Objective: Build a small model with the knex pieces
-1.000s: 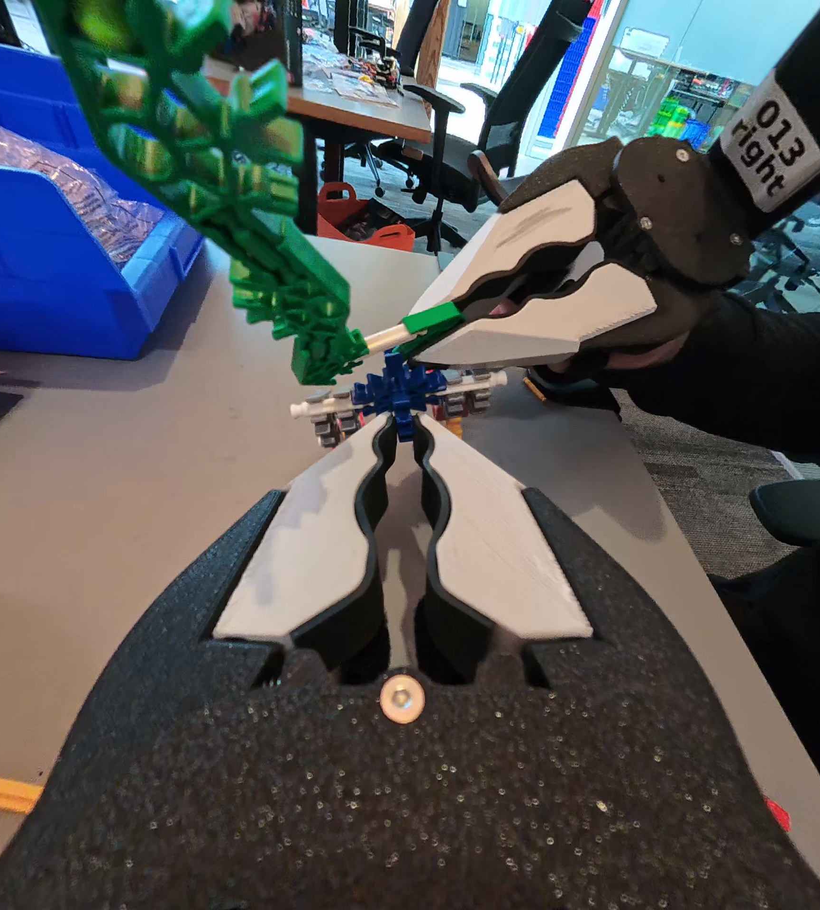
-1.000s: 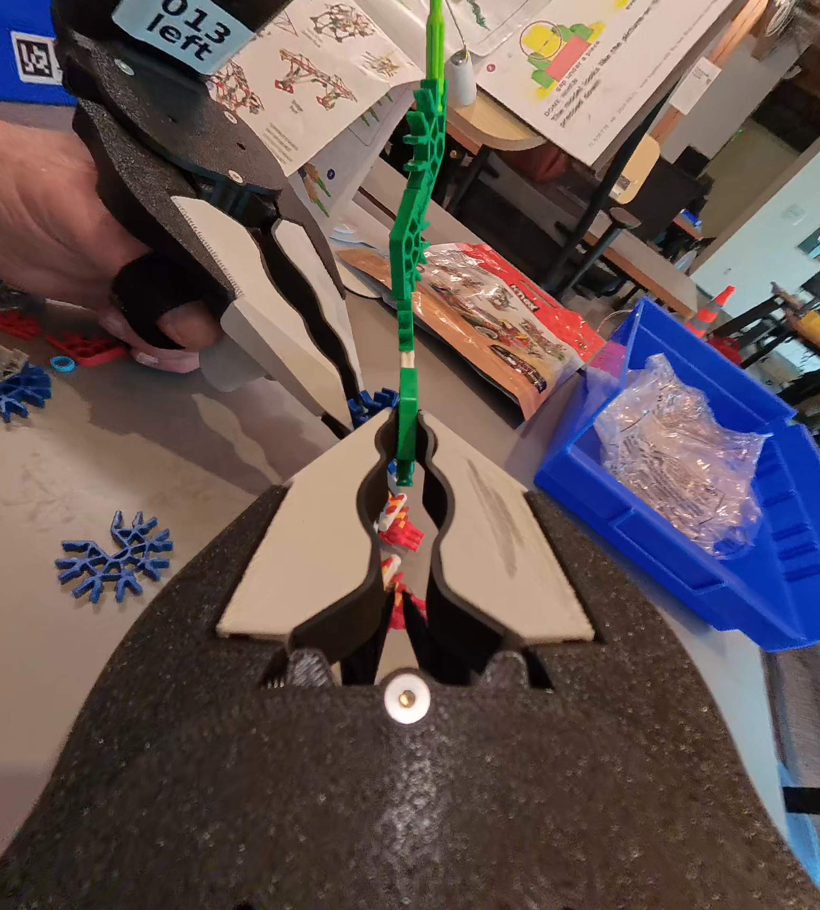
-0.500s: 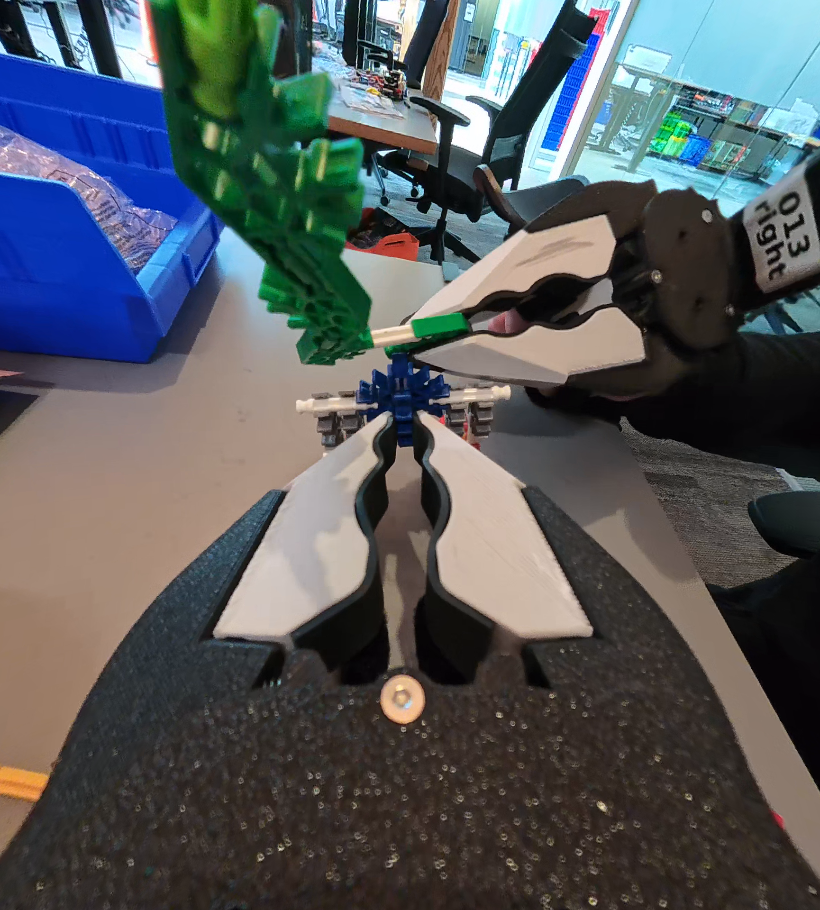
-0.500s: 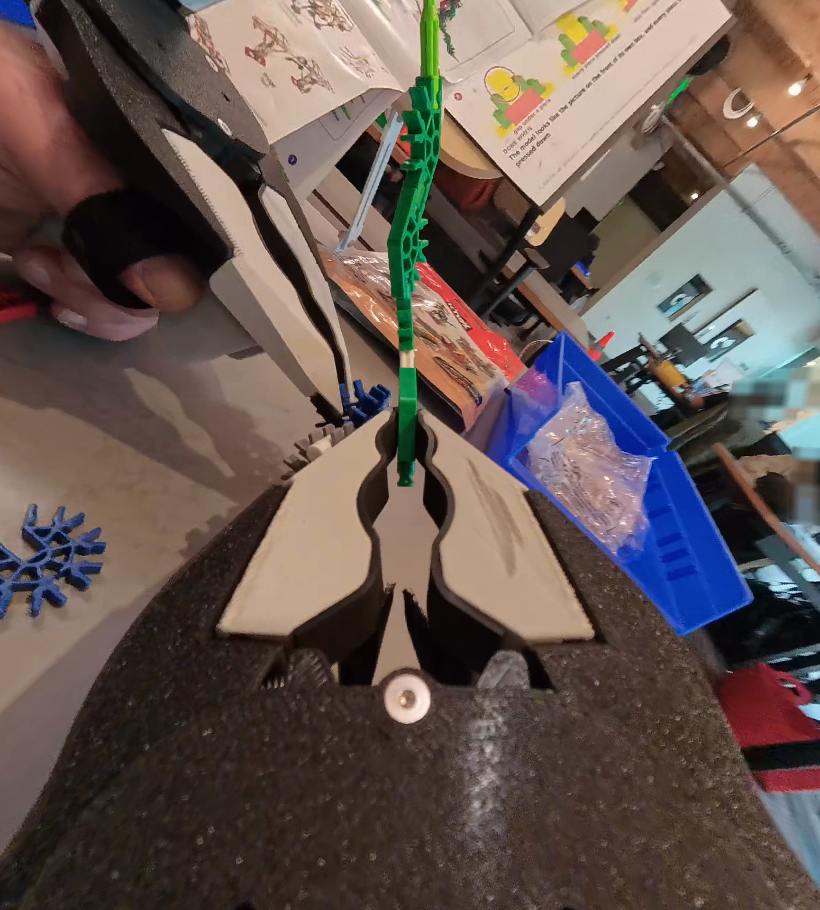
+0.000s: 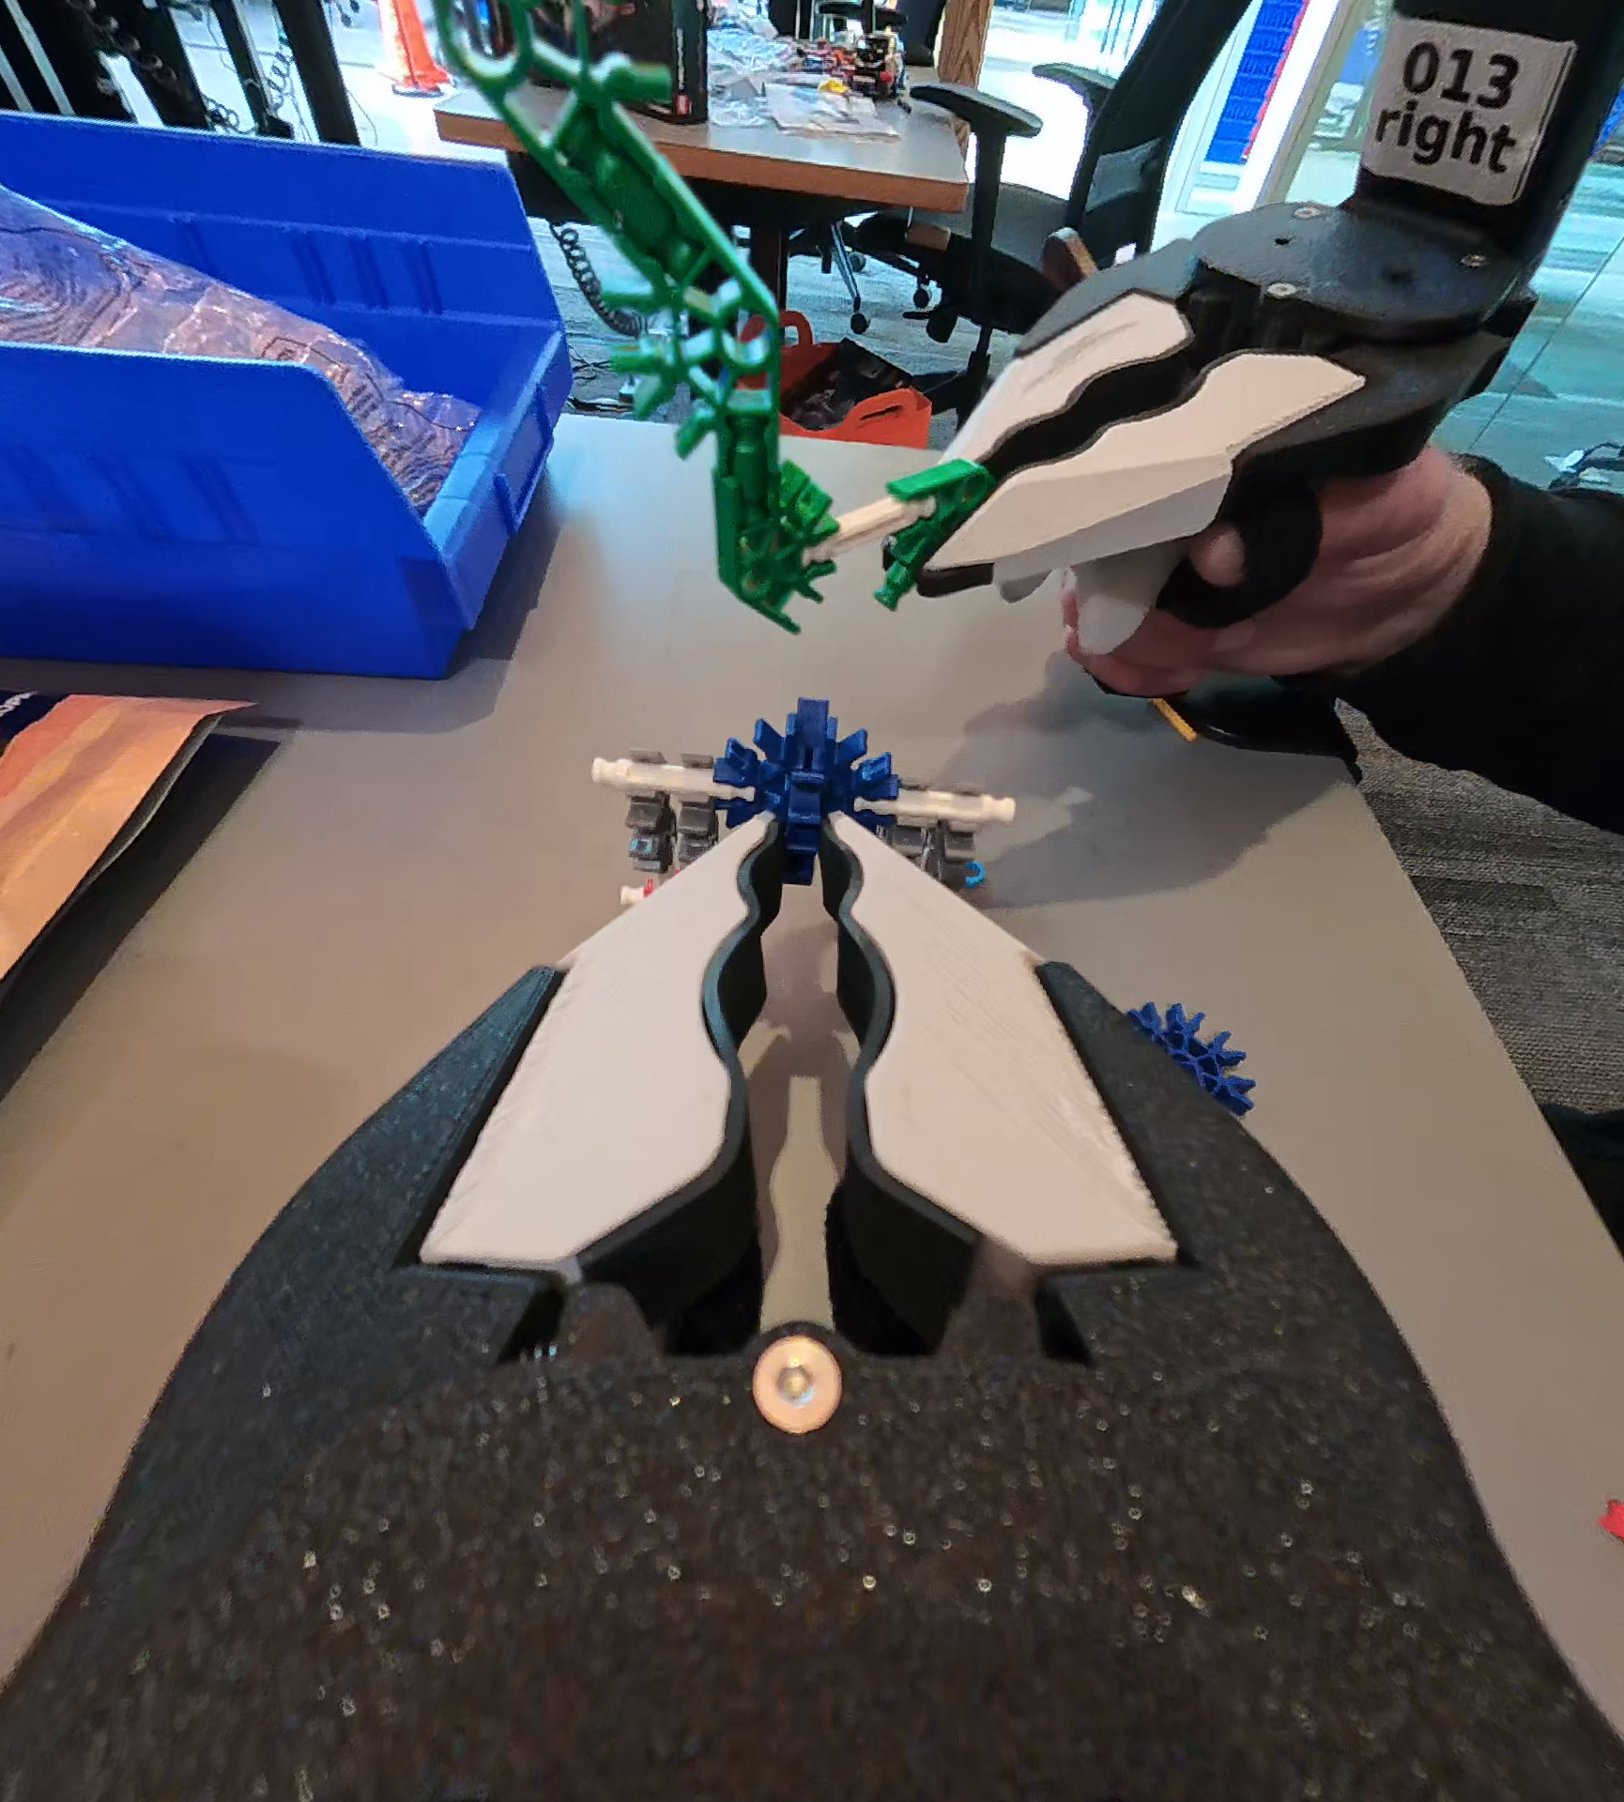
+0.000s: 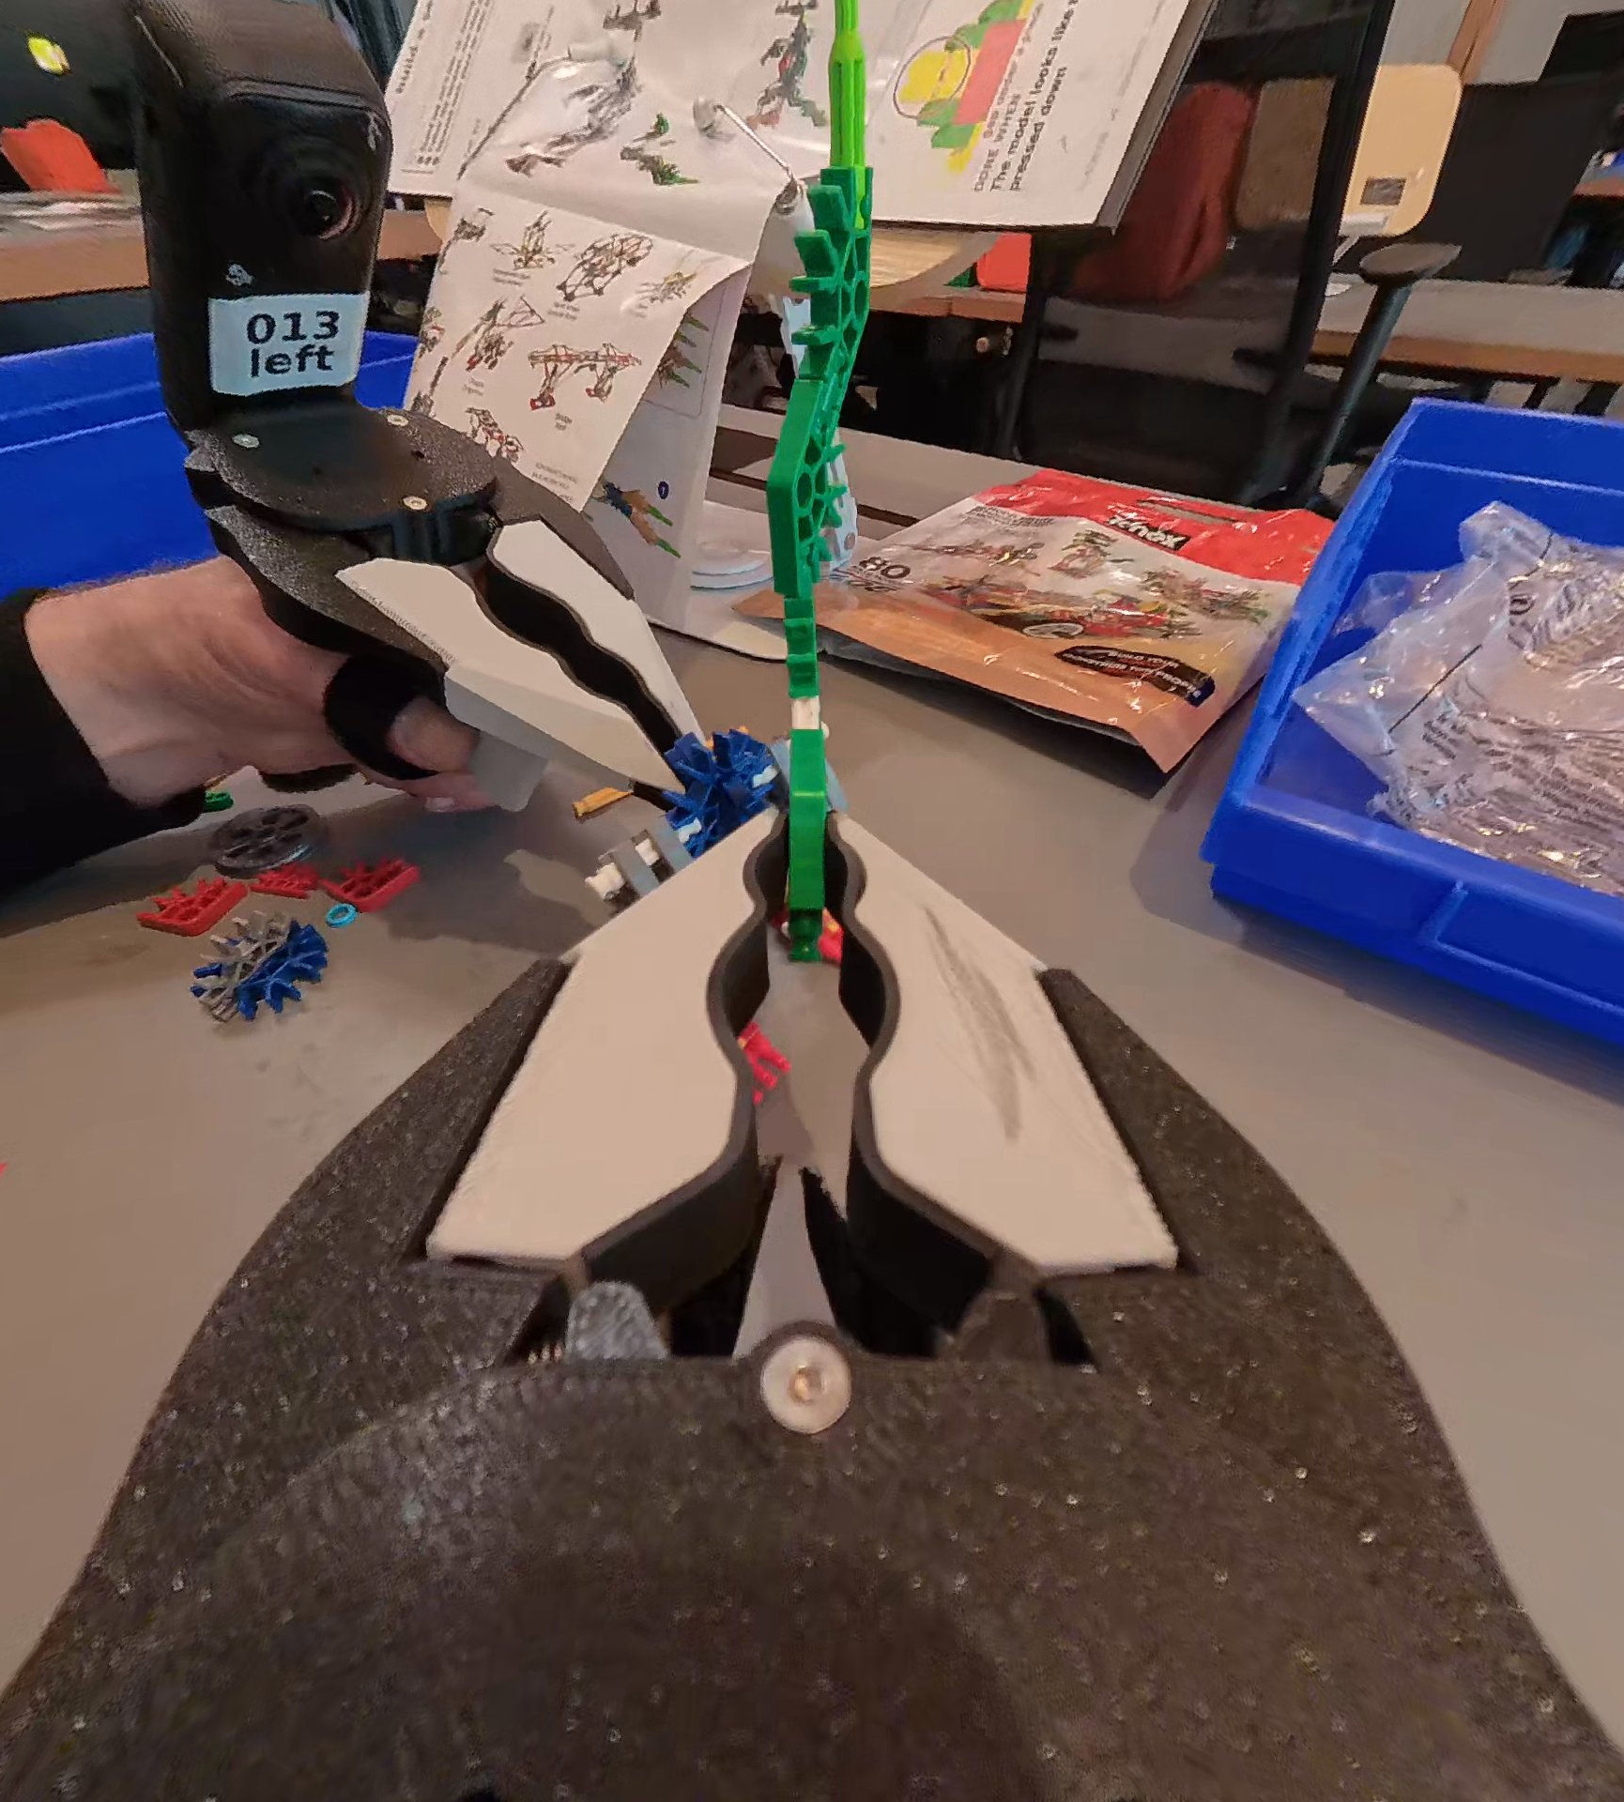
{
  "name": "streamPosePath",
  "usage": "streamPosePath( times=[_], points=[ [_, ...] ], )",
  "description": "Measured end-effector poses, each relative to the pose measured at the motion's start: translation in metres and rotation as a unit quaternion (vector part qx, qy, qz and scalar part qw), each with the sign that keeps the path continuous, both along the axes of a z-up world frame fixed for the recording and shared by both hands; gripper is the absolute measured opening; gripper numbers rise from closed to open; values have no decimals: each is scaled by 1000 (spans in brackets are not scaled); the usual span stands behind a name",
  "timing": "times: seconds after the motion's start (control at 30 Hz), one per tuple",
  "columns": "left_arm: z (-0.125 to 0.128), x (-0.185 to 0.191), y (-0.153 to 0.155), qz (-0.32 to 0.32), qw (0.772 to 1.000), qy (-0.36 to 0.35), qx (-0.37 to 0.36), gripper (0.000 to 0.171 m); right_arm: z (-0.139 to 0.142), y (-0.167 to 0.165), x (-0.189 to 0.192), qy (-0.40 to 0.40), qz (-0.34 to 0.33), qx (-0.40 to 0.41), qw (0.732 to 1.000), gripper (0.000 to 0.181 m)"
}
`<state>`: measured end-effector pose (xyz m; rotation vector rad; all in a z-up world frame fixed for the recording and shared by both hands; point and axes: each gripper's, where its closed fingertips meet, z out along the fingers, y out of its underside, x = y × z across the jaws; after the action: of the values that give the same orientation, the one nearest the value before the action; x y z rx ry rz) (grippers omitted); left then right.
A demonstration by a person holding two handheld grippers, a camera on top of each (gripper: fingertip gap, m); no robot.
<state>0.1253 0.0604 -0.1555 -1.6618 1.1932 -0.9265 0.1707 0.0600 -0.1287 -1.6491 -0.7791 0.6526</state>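
Observation:
My left gripper [image 5: 798, 829] is shut on the blue snowflake connector [image 5: 803, 770] of a small assembly with a white rod [image 5: 945, 805] and grey pieces, resting on the grey table [image 5: 398, 878]. My right gripper [image 6: 803, 829] is shut on the green connector end of a long green construction-toy assembly [image 6: 813, 488] that stands up from its fingertips. In the left wrist view that green assembly [image 5: 691, 273] hangs in the air above and behind the blue connector, apart from it, with the right gripper [image 5: 935, 546] on its lower end.
A blue bin [image 5: 203, 410] with a clear plastic bag stands at the back left; it also shows in the right wrist view [image 6: 1471, 731]. A printed toy bag [image 6: 1062, 605] and instruction sheets [image 6: 574, 322] lie beyond. Loose red pieces [image 6: 281, 892], a black wheel [image 6: 267, 837] and blue connectors [image 6: 262, 970] lie scattered. The gap from one gripper's tips to the other's is roughly 6 centimeters.
The right gripper has lifted the green assembly up and away from the blue connector. The left gripper keeps its hold on the blue connector assembly on the table.

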Motion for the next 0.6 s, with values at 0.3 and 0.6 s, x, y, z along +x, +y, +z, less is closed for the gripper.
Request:
streamPosePath(
  times=[0.3,0.6],
  points=[
    [10,-9,4,10,1000,-22,3,16,2,-6,2,11,8,-27,1000,5],
    [4,-9,2,9,1000,0,15,8,-52,-10,24,-49,-19,-174,983,6]
  ],
)
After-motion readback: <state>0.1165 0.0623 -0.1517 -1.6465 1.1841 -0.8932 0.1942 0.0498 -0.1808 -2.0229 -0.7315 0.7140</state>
